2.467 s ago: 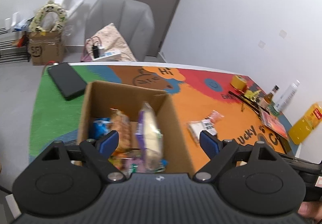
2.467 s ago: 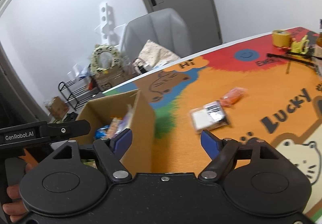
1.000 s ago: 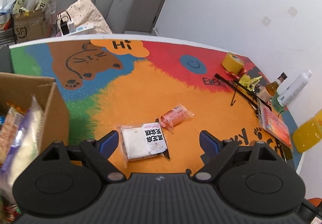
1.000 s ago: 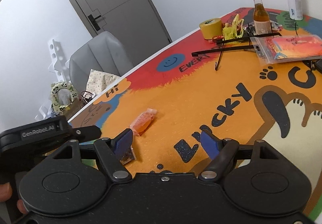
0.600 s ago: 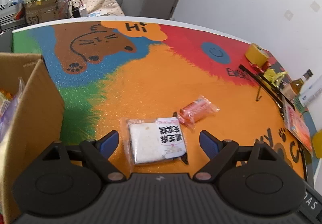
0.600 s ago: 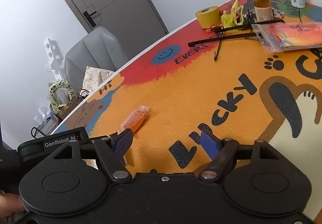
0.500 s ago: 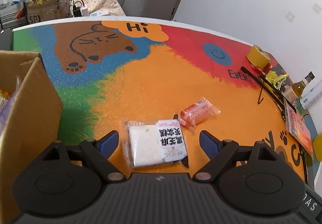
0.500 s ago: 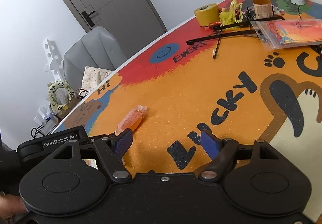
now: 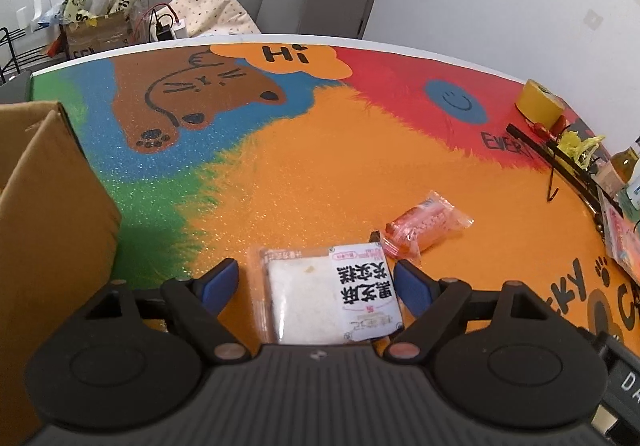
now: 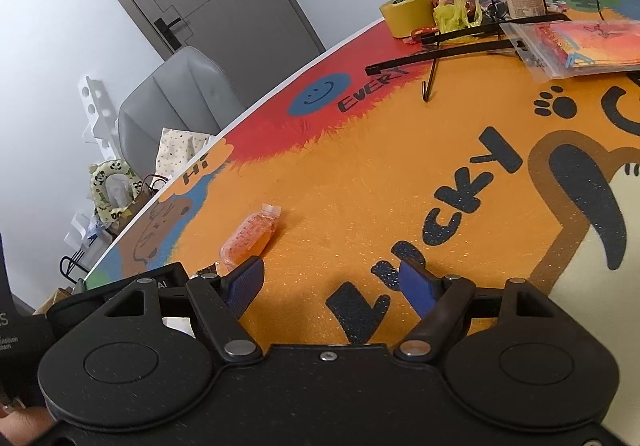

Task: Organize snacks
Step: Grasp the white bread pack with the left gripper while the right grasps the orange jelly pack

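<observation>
Clear plastic wraps the white sandwich packet (image 9: pixel 326 292), which lies flat on the orange part of the table (image 9: pixel 304 173) mat, directly between the blue pads of the left gripper (image 9: pixel 316 282). Those jaws are closing, yet a strip of mat shows between the left pad and the wrapper, and whether the right pad touches the label edge cannot be told, so the packet reads as bracketed, not yet clamped. Its long axis runs roughly across the gripper's opening, from one pad toward the other, so by my judgement the jaws will meet its two short ends. The orange snack sachet (image 9: pixel 424 224) lies just beyond the packet's far right corner, slanting away toward the table's right edge, almost touching the wrapper. The cardboard box (image 9: pixel 48 205) stands at the left edge of the table, well apart from both snacks. The right gripper (image 10: pixel 332 286) has its fingers spread with nothing between them, over the black lettering; the sachet sits just ahead of its left pad, off its centre line. The left hand is clearly nearer the packet; the right seems better placed for the sachet.
</observation>
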{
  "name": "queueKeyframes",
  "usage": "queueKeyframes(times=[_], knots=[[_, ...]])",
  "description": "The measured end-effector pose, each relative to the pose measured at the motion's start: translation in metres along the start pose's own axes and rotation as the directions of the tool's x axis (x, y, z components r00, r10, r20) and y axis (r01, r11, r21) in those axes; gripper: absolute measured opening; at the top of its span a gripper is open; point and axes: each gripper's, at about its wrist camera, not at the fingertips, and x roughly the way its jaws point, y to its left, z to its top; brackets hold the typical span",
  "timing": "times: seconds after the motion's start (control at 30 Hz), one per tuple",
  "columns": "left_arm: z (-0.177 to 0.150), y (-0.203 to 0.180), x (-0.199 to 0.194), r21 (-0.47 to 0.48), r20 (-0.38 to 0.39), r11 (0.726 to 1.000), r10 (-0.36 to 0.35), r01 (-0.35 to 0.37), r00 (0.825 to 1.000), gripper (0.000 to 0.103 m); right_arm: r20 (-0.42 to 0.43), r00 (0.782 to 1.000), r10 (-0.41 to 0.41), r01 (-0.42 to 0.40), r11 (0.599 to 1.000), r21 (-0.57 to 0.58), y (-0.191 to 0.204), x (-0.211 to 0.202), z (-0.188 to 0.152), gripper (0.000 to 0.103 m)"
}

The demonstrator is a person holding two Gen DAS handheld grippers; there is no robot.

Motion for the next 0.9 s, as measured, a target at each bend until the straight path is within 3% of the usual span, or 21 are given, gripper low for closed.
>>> queueKeyframes(times=[0.1,0.2,0.9], knots=[[0.002,0.003,-0.002,-0.009,0.002,1.0,-0.011,0.011,1.0,0.063,0.0,1.0,-0.001,0.001,1.0,-0.006,0.003,0.004,0.001,0.076],[0.006,0.009,-0.003,-0.029,-0.006,0.999,-0.026,0.026,1.0,0.057,-0.002,1.0,0.005,-0.005,1.0,-0.01,0.009,0.01,0.001,0.076],[0.037,0.041,-0.022,-0.109,0.087,0.993,-0.032,0.041,0.996,0.055,-0.005,1.0,0.02,-0.02,0.995,-0.1,0.069,0.058,0.02,0.067]])
